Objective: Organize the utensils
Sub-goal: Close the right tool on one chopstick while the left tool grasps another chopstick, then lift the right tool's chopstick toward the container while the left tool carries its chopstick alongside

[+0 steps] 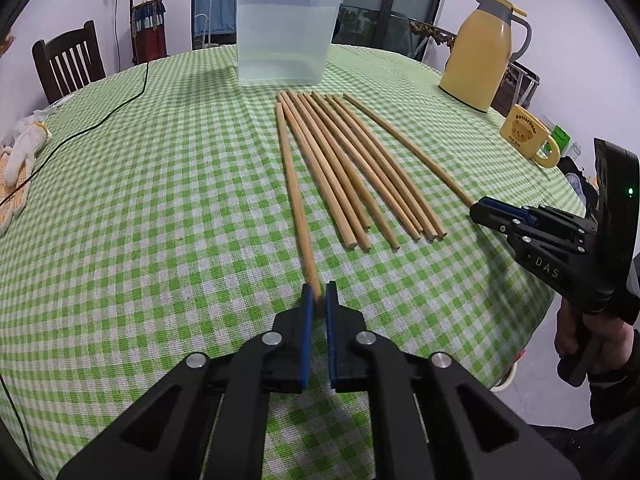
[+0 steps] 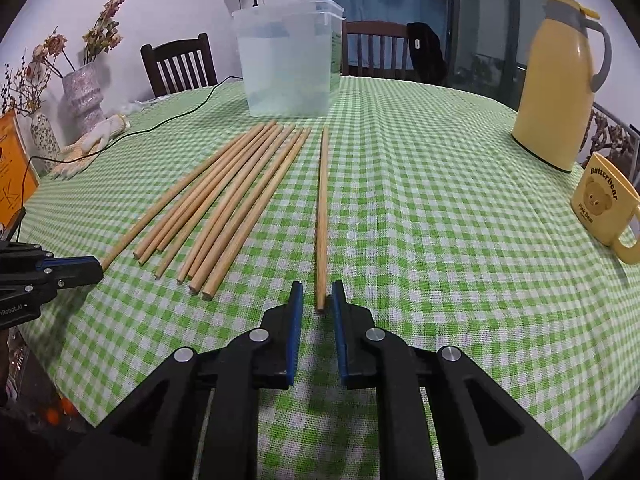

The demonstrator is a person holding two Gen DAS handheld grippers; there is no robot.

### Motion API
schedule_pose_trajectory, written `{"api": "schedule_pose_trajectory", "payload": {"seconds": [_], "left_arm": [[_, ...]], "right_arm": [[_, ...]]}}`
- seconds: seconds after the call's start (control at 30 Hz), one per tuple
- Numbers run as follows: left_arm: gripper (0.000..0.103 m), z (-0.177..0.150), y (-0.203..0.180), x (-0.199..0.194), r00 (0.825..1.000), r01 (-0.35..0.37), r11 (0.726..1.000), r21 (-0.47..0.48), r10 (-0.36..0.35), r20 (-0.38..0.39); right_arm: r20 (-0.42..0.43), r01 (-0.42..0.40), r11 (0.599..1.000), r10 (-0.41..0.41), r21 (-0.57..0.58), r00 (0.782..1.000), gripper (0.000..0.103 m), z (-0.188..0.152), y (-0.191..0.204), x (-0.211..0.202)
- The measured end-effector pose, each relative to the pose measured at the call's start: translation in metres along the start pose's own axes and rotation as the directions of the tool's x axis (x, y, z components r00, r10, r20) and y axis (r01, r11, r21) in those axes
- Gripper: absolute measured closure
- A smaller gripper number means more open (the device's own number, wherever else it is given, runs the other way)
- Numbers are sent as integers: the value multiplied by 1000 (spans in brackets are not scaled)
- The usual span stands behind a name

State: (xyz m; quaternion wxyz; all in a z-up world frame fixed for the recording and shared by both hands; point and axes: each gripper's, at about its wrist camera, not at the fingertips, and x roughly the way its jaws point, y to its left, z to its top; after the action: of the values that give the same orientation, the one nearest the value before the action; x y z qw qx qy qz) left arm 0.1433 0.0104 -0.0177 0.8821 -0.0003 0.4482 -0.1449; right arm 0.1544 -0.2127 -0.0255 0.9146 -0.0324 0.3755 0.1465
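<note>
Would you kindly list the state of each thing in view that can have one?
left gripper: shut on the leftmost chopstick
right gripper: open, gaps at both pads
leftmost chopstick: near end gripped
rightmost chopstick: flat, near end between the right jaws
other chopsticks: flat, side by side, untouched
clear container: upright, no lid, looks empty
yellow flask: upright, lid closed
yellow mug: upright

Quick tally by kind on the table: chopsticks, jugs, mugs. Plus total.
chopsticks: 9
jug: 1
mug: 1
Total: 11
</note>
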Motion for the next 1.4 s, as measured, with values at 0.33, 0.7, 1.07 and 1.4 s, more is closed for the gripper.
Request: {"api": "schedule_pose_trajectory", "payload": {"seconds": [0.33,0.7,1.07,1.4], "left_arm": [[101,10,4,-18,997,-23,998,-63,28,73],[102,28,5,-83,962,-72,997,-39,79,261],[102,58,8,-131,930,-100,995,11,89,357],[102,132,18,-152,928,-103,991,83,65,366]], "right_arm": [[54,22,1000,-22,10,998,99,2,7,-7],[197,28,999,-22,-27,980,99,19,13,-54],[274,31,998,-18,-45,962,99,51,2,-97],[277,-4,997,27,-84,960,99,103,-9,-116]]}}
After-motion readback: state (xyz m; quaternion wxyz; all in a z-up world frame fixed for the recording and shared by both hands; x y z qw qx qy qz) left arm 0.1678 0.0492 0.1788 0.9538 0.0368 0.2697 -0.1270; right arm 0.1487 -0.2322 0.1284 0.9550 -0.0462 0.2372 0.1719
